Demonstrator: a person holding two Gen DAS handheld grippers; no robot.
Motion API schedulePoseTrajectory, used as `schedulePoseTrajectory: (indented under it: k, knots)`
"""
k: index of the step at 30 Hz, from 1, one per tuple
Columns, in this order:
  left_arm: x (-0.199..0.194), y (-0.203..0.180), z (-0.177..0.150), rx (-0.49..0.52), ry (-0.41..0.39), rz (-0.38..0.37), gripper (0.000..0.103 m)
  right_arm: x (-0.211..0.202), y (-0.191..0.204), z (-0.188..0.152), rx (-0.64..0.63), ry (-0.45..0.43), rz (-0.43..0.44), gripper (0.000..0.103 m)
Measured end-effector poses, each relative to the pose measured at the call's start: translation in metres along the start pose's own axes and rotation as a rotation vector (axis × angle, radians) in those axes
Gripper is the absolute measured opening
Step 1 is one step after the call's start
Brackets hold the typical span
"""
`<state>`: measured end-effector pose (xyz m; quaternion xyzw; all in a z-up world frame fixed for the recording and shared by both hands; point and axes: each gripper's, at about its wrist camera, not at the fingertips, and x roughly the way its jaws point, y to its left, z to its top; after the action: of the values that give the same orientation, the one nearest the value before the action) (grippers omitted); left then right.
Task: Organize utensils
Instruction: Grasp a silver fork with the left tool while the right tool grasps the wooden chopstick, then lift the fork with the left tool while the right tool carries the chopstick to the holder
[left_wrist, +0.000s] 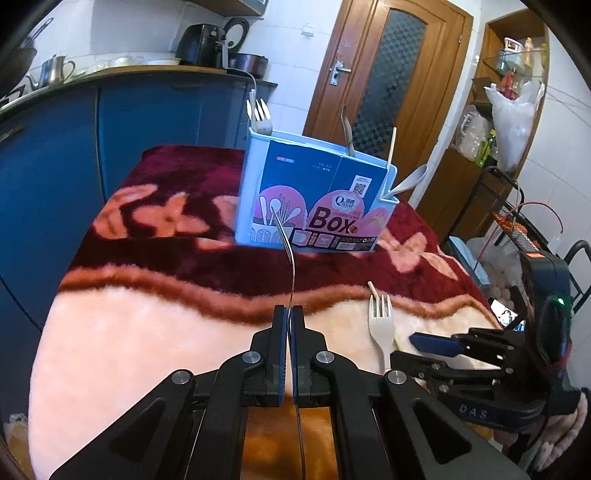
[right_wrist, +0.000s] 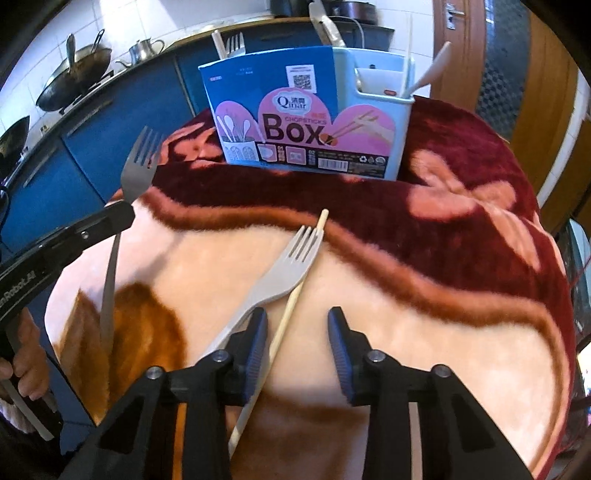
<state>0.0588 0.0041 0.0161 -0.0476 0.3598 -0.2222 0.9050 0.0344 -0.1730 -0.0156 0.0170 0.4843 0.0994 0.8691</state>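
My left gripper (left_wrist: 289, 314) is shut on a metal fork (left_wrist: 291, 266), seen edge-on, held above the blanket; the fork also shows in the right wrist view (right_wrist: 138, 170). The blue utensil box (left_wrist: 314, 195) stands at the far side of the table, holding several utensils; it also shows in the right wrist view (right_wrist: 314, 118). A white plastic fork (right_wrist: 284, 273) and a wooden chopstick (right_wrist: 291, 306) lie on the blanket just in front of my right gripper (right_wrist: 297, 343), which is open and empty, low over them. The right gripper also shows in the left wrist view (left_wrist: 436, 343).
A red and pink floral blanket (right_wrist: 461, 295) covers the table. Blue kitchen cabinets (left_wrist: 55, 166) stand to the left, with pots and a kettle on the counter. A wooden door (left_wrist: 388, 74) and shelves with bags (left_wrist: 513, 122) are at the back right.
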Motion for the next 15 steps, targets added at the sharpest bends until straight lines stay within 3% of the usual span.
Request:
schedulePoseTrajectory:
  k: [6, 10, 15]
  knots:
    - [-0.002, 0.001, 0.002, -0.003, -0.016, -0.02, 0.002, 0.004, -0.011, 0.007, 0.015, 0.014, 0.016, 0.012]
    - [-0.004, 0.0, 0.003, -0.007, -0.035, -0.022, 0.002, 0.003, -0.018, 0.008, 0.055, 0.016, 0.006, 0.007]
    - [-0.009, 0.0, 0.006, -0.008, -0.056, -0.013, 0.002, -0.008, -0.027, 0.009, 0.09, -0.043, -0.029, 0.006]
